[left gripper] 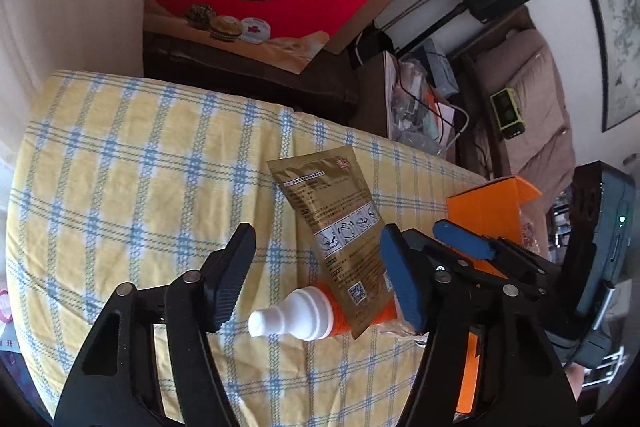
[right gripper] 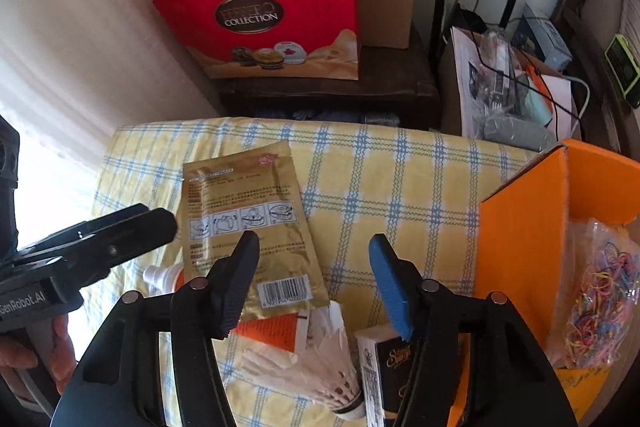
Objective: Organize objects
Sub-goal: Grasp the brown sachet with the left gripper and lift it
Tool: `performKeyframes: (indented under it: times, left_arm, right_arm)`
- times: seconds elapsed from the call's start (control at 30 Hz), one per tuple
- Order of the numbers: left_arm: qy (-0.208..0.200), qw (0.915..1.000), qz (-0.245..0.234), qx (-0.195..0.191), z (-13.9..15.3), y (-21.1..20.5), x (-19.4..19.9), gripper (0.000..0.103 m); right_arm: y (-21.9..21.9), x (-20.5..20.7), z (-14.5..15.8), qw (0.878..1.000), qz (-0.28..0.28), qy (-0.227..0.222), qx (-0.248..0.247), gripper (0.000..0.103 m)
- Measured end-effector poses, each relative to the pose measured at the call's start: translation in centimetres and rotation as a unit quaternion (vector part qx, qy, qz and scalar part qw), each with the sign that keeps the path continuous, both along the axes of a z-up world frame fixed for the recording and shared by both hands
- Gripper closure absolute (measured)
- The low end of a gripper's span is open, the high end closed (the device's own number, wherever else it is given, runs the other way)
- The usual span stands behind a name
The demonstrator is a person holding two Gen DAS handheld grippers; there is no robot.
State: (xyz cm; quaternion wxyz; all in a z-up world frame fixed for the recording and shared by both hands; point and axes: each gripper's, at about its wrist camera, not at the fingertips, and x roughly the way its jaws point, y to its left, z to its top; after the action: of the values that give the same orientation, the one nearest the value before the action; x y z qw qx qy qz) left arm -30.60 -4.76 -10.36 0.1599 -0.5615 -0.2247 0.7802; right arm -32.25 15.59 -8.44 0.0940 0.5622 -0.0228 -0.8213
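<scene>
Lying atop orange tube [left gripper: 320,311]: gold sachet [left gripper: 340,223]; shuttlecock [right gripper: 316,367] nearby.

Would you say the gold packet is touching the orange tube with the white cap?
Touching. In the left wrist view, the gold packet lies across the orange tube, covering its body, with only the white cap end sticking out beneath the packet's lower edge.

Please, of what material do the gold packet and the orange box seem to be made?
Gold packet: probably metallised foil or plastic film, glossy; it reflects light and wrinkles. Orange box: likely cardboard, matte; flat stiff walls with folded flaps.
</scene>
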Motion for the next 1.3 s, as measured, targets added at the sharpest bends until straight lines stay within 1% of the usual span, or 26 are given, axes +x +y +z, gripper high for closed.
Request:
performKeyframes:
  times: [0.1,0.17,0.2,0.23,0.27,0.3,0.33,0.47,0.57,0.63,0.8,0.93,1.17,1.3]
  left_arm:
    - [-0.014,0.9998,-0.005,0.015,-0.8,0.6,-0.6,0.053]
    - [-0.017,0.9996,-0.01,0.018,-1.1,1.1,-0.8,0.064]
    - [-0.019,0.9996,-0.01,0.016,-1.2,1.2,-0.9,0.067]
    - [-0.02,0.9997,-0.008,0.014,-1.2,1.4,-0.9,0.074]
    - [-0.02,0.9997,-0.006,0.013,-1.2,1.4,-1.0,0.084]
    - [-0.02,0.9997,-0.003,0.012,-1.2,1.4,-1.0,0.09]
    - [-0.019,0.9998,0.0,0.01,-1.2,1.3,-0.9,0.101]
    - [-0.017,0.9996,0.009,0.02,-1.0,1.0,-0.8,0.103]
    - [-0.009,0.9993,0.019,0.031,-0.1,0.5,-0.4,0.103]
    - [0.0,0.9994,0.02,0.029,1.0,0.4,-0.1,0.103]
    - [0.031,0.9992,0.017,0.02,4.4,0.2,1.7,0.103]
    - [0.051,0.9985,0.015,0.015,6.6,0.2,3.5,0.103]
    - [0.06,0.9981,0.013,-0.004,8.3,0.5,6.2,0.103]
    - [0.058,0.9982,0.009,-0.006,8.4,1.0,7.6,0.103]
  right_arm:
    - [-0.1,-0.2,-0.7,1.0,0.003,-0.008,0.001,0.045]
    - [-0.2,-0.2,-0.9,1.0,0.007,-0.011,0.0,0.045]
    - [-0.2,-0.2,-1.0,1.0,0.008,-0.012,-0.001,0.045]
    - [-0.3,-0.1,-1.0,1.0,0.01,-0.013,-0.002,0.045]
    - [-0.3,-0.1,-1.1,1.0,0.011,-0.013,-0.003,0.045]
    - [-0.3,0.0,-1.1,1.0,0.012,-0.012,-0.005,0.045]
    - [-0.3,0.1,-1.0,1.0,0.013,-0.011,-0.009,0.045]
    - [-0.4,0.6,-0.7,1.0,0.023,-0.004,-0.016,0.045]
    - [-0.6,1.3,-0.1,0.999,0.027,0.006,-0.03,0.044]
    - [-0.8,2.1,0.8,0.998,0.037,0.02,-0.042,0.043]
    - [-1.7,4.2,3.4,0.994,0.065,0.052,-0.069,0.035]
    - [-3.0,6.4,4.9,0.99,0.086,0.068,-0.087,0.035]
    - [-5.0,8.7,6.1,0.987,0.102,0.075,-0.101,0.035]
    - [-5.5,9.5,5.8,0.987,0.103,0.072,-0.101,0.035]
